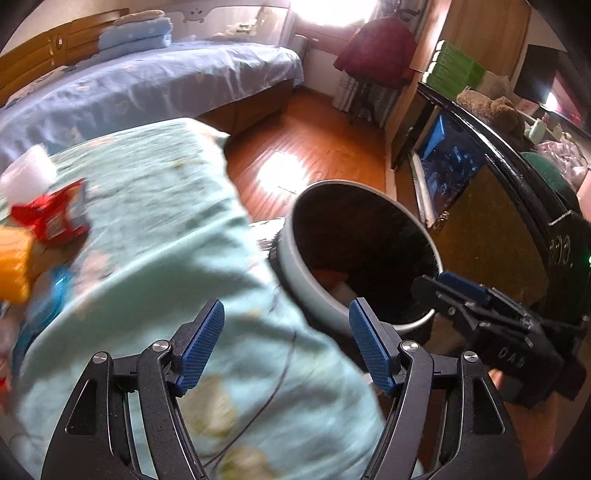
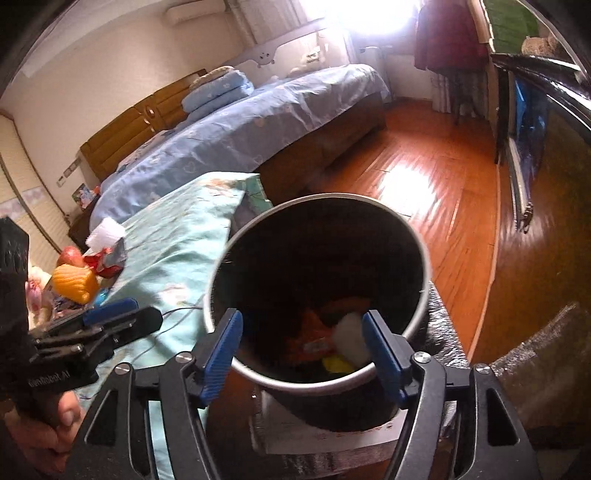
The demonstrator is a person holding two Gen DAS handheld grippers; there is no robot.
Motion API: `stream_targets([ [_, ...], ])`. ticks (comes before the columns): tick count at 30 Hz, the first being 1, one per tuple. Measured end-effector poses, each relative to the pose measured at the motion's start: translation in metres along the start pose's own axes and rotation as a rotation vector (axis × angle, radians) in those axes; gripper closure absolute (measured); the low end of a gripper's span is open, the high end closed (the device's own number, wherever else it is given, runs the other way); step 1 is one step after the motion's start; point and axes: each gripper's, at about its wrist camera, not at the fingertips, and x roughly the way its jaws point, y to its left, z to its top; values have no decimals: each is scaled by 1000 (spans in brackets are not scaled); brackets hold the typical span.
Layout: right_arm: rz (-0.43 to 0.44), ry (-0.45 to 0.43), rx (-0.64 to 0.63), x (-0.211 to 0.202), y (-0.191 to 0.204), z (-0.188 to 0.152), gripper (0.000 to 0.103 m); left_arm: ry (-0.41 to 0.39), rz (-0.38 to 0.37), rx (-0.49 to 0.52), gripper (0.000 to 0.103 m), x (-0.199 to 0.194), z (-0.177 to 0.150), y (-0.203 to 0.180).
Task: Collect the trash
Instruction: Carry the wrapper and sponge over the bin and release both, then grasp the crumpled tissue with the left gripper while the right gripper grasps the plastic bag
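Blown-out daylight from the window (image 1: 325, 13), hard glare on the wooden floor (image 2: 406, 177), motion blur across the quilt (image 1: 166, 229), fisheye-bent, dark-vignetted edges.

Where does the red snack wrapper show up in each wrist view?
Left wrist: red snack wrapper at the far left, on the green quilt, blurred.
Right wrist: red snack wrapper at left, beside the orange block.
Shared landmark: the trash bin.

Grey-rimmed bin (image 2: 424, 258), dark inside; mint floral quilt (image 1: 166, 206); red wrapper (image 1: 51, 218); orange floor (image 2: 424, 177).
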Motion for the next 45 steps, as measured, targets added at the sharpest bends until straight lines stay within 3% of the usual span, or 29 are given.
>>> stream_targets([
  [12, 87, 8, -60, -2, 58, -15, 30, -63, 64, -87, 31, -53, -44, 53],
  [29, 224, 53, -190, 11, 160, -42, 28, -146, 183, -293, 31, -119, -93, 151],
  [45, 337, 105, -333, 23, 243, -61, 28, -165, 283, -423, 31, -147, -124, 234],
])
